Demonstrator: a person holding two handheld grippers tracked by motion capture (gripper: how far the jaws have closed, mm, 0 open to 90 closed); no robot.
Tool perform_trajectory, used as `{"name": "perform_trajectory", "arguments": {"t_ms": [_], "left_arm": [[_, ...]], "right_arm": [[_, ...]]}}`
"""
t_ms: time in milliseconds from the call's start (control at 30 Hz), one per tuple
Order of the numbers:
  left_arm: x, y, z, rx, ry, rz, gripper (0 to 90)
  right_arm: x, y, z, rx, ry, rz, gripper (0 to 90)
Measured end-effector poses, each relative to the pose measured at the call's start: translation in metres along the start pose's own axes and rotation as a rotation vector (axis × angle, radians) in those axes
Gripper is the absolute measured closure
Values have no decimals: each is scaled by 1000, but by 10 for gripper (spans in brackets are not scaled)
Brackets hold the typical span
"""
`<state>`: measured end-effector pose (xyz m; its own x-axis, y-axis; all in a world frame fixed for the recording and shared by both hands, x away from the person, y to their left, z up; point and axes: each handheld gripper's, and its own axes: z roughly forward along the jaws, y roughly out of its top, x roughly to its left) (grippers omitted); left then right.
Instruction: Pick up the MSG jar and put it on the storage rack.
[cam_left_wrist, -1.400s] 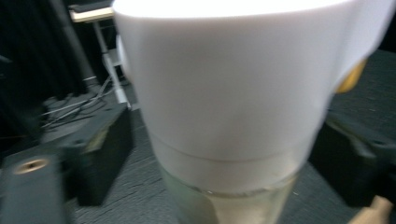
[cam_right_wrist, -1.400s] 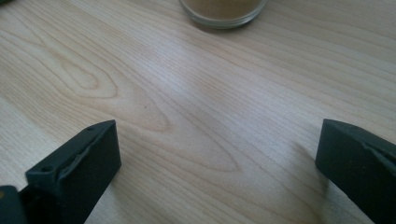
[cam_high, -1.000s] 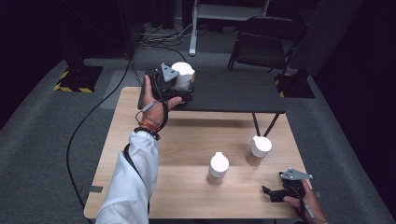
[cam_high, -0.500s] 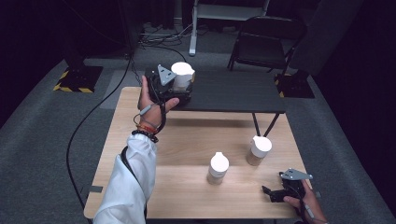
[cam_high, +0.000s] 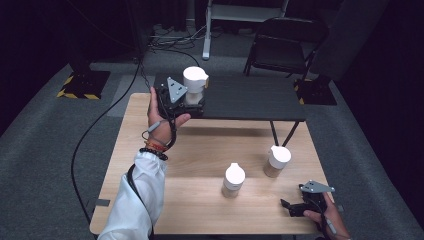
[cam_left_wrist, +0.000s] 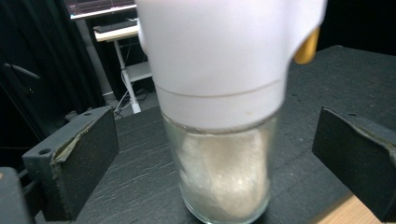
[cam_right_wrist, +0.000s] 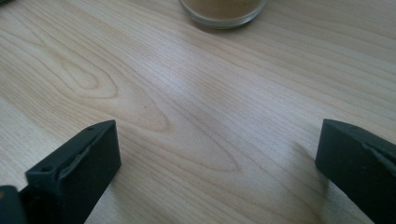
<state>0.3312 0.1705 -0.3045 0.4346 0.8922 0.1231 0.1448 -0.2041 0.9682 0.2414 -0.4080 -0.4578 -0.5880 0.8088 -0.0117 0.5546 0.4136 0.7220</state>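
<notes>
At the far left of the scene, the left gripper (cam_high: 192, 102) sits over the near left corner of the black table (cam_high: 250, 97), held by the person's left hand (cam_high: 160, 117). Its jaws stand wide apart on either side of a glass jar with a white lid (cam_left_wrist: 219, 116), which stands upright on the black surface. A clear gap shows between each jaw and the glass, so the jar is between them but not clamped. The jar holds a pale, whitish powder.

On the wooden table (cam_high: 200, 150), right of centre, two more white-lidded jars stand upright and apart: one nearer (cam_high: 233, 180), one farther right (cam_high: 276, 161).

At the near right corner, the right gripper (cam_high: 292, 207) rests low over bare wood, jaws spread wide and holding nothing.
</notes>
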Motion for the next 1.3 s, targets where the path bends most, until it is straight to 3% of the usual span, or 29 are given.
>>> {"name": "perform_trajectory", "arguments": {"t_ms": [100, 533, 633, 1000, 1300], "left_arm": [[-4, -2, -4, -2, 1, 30, 3], [-15, -15, -22, -23, -30, 94, 3], [-20, -19, -24, -12, -30, 132, 3], [-32, -39, -33, 11, -62, 201, 3], [-40, -56, -39, 61, -72, 269, 3]], "right_arm": [[0, 0, 0, 0, 0, -1, 0], [0, 0, 0, 0, 0, 0, 0], [0, 0, 0, 0, 0, 0, 0], [0, 0, 0, 0, 0, -1, 0], [0, 0, 0, 0, 0, -1, 0]]}}
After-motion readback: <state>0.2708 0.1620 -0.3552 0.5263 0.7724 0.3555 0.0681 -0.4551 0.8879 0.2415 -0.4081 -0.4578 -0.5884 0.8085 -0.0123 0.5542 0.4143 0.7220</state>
